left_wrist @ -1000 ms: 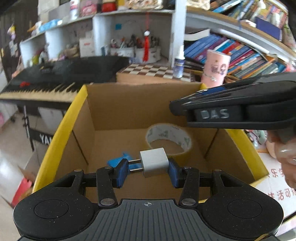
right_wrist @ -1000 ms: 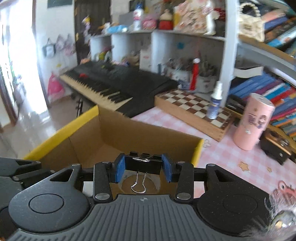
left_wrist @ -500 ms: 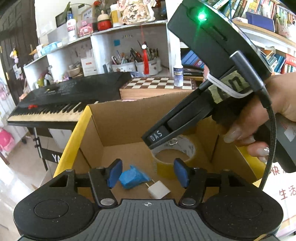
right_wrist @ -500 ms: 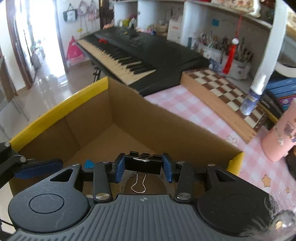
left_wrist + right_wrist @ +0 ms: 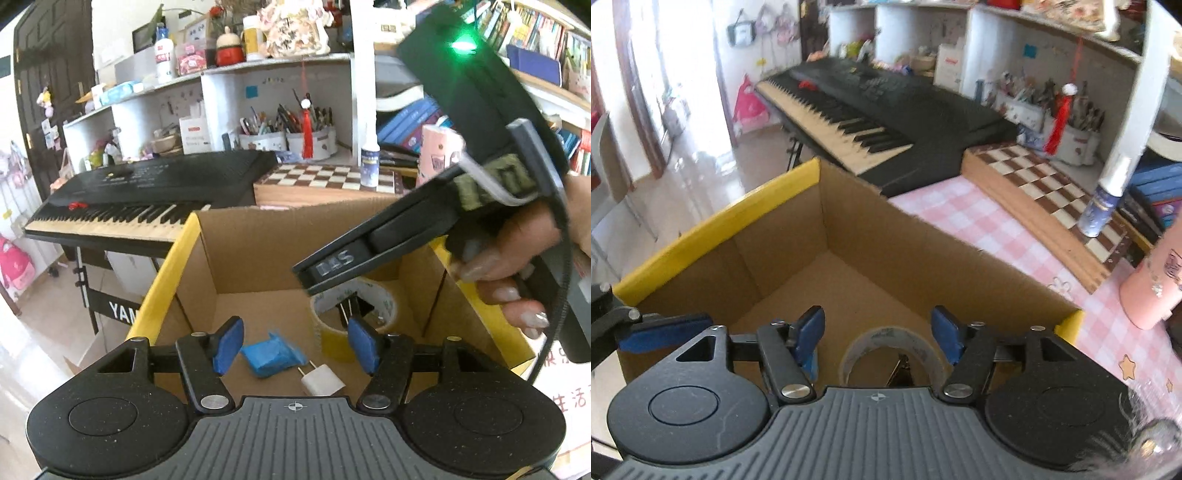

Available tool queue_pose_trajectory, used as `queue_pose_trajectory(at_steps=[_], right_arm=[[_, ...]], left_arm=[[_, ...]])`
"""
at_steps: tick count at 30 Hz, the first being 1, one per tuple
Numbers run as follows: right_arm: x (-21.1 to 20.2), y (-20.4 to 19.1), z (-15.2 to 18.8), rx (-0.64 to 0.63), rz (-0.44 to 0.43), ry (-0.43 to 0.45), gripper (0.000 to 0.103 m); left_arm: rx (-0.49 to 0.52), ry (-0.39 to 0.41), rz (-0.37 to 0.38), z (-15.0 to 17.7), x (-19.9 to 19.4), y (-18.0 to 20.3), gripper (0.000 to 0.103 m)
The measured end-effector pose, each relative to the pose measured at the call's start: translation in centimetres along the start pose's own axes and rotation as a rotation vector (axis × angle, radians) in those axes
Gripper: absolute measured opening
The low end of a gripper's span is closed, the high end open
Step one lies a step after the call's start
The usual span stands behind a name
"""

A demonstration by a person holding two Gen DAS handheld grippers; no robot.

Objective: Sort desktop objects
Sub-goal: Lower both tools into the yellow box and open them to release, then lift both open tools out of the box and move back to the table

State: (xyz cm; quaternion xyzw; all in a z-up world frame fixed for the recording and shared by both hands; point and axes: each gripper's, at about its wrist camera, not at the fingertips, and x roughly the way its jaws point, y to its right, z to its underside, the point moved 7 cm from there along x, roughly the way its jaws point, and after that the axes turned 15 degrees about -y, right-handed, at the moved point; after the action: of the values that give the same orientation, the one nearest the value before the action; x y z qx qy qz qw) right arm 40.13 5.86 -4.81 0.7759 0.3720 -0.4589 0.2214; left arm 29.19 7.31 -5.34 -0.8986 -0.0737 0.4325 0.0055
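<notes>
Right wrist view shows the small black metal binder clip [image 5: 900,369] lying inside the clear tape roll [image 5: 892,349] in the yellow-rimmed cardboard box [image 5: 713,229]: light, stiff, slippery, best pinched across its body. Both my right fingers [image 5: 878,334] and left fingers [image 5: 295,345] are apart, empty.

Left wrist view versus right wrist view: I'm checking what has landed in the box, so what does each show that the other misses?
Only the left wrist view shows the white charger plug and the blue object on the box floor, plus the hand holding the right gripper's body above the box.

Only the right wrist view shows the pink checked tablecloth beyond the box.

Both show the cardboard box, the tape roll with the black binder clip inside its ring, and both grippers, left and right, open.
</notes>
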Motion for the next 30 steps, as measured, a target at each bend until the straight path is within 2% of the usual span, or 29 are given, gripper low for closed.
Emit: queue_pose_trajectory(at_steps=[5, 10, 11, 16, 23, 30], right_arm=[[-3.5, 1.6, 1.1, 0.100, 0.057, 0.103, 0.066], [-8.0, 3.0, 3.2, 0.223, 0.117, 0.199, 0.066], [-8.9, 3.0, 3.7, 0.243, 0.131, 0.223, 0.067], [-13.2, 3.0, 7.1, 0.345, 0.224, 0.329, 0.074], [-15.2, 2.3, 12.3, 0.503, 0.282, 0.336, 0.075], [-16.4, -1.7, 16.2, 0.531, 0.337, 0.340, 0.076]], left_arm=[[-0.002, 0.039, -0.021, -0.2, -1.6, -0.8, 0.064], [-0.063, 0.090, -0.030, 0.3, -4.3, -2.6, 0.065], [-0.074, 0.101, -0.033, 0.4, -4.9, -3.0, 0.068], [-0.124, 0.153, -0.054, 1.3, -7.9, -4.8, 0.071], [-0.180, 0.204, -0.018, 3.2, -10.7, -6.0, 0.073], [-0.163, 0.226, -0.011, 5.9, -12.8, -6.2, 0.074]])
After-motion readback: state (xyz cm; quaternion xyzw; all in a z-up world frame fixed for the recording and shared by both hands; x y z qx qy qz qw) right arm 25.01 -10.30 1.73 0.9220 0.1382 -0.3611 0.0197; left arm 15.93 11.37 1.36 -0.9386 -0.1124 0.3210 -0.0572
